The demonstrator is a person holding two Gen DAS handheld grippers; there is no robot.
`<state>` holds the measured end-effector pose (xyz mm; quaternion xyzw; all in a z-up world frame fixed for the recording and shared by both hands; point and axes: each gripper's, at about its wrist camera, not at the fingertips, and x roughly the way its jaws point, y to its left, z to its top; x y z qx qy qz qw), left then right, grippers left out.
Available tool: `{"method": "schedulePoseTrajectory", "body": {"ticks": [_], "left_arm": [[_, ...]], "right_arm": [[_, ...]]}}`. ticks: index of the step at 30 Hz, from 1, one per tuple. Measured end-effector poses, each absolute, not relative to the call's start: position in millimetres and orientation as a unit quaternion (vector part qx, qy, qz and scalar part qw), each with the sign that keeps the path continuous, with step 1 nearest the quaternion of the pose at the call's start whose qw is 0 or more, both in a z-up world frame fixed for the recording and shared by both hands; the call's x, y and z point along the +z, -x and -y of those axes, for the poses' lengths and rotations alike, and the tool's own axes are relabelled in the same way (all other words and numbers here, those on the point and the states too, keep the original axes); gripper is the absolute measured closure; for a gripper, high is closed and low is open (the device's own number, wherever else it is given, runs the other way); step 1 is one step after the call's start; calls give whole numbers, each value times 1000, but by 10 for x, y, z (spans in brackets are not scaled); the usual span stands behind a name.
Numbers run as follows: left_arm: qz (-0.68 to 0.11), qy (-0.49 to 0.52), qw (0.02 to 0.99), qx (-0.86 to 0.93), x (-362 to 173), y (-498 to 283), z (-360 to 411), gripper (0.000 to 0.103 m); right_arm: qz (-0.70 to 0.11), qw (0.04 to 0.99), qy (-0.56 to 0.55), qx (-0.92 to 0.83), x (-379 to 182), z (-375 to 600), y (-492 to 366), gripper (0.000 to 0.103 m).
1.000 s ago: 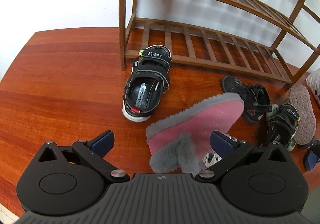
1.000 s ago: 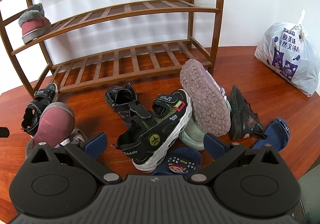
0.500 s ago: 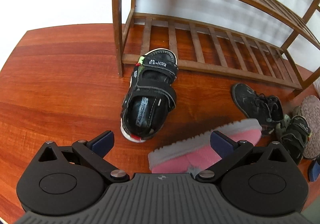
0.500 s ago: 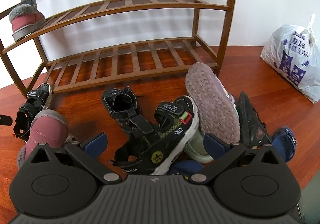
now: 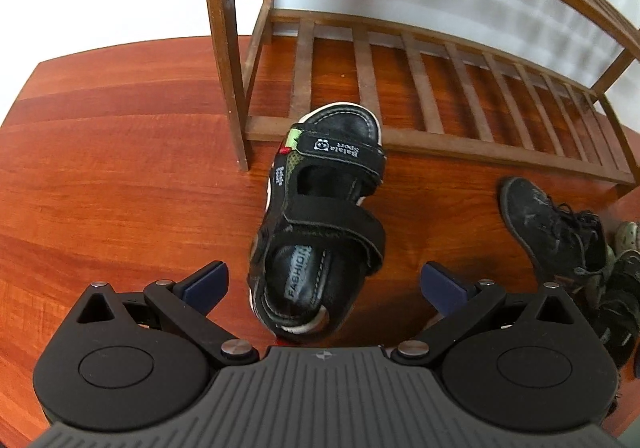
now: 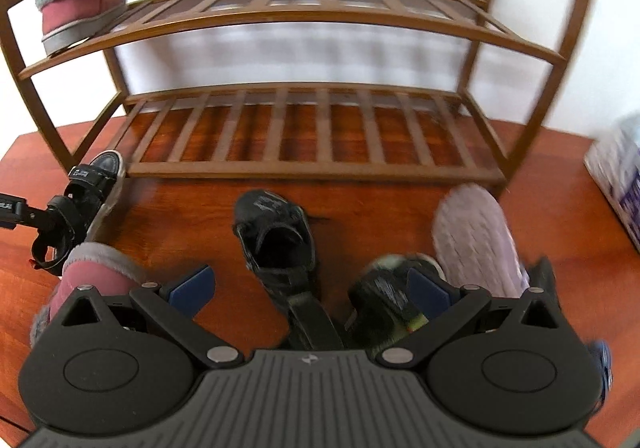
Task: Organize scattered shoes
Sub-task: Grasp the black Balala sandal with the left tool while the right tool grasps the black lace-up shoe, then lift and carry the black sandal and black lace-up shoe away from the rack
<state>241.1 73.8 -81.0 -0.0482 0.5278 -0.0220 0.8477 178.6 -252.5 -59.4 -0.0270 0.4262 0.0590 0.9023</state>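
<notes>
In the right wrist view, the shoe rack fills the upper frame, with a boot on its middle shelf at upper left. Below it on the floor lie a sandal at left, a laced shoe in the centre, and an upturned shoe at right (sole facing up).

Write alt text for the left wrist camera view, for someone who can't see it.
The open left gripper hovers over a black strap sandal lying on the red-brown wood floor, toe against the wooden shoe rack. A black lace-up shoe lies to the right.
</notes>
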Motion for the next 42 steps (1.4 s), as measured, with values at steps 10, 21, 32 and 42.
{"method": "schedulePoseTrajectory", "body": {"ticks": [10,21,32,42], "left_arm": [[-559,15,828,-37,-1088,-2766,-666,0],[-583,2,811,-47,-1389,-2886,-652,0],[-590,16,805,-56,-1578,-2949,-691,1],[-577,19,815,-50,-1561,-2879,-701,13]], "right_arm": [[-472,872,76,107,-892,2324,-2435,0],[-530,827,124,142,-1327,2148,-3052,0],[-566,792,151,169,-1785,1946,-3136,0],[-576,790,127,165,-1837,1980,-3199,25]]}}
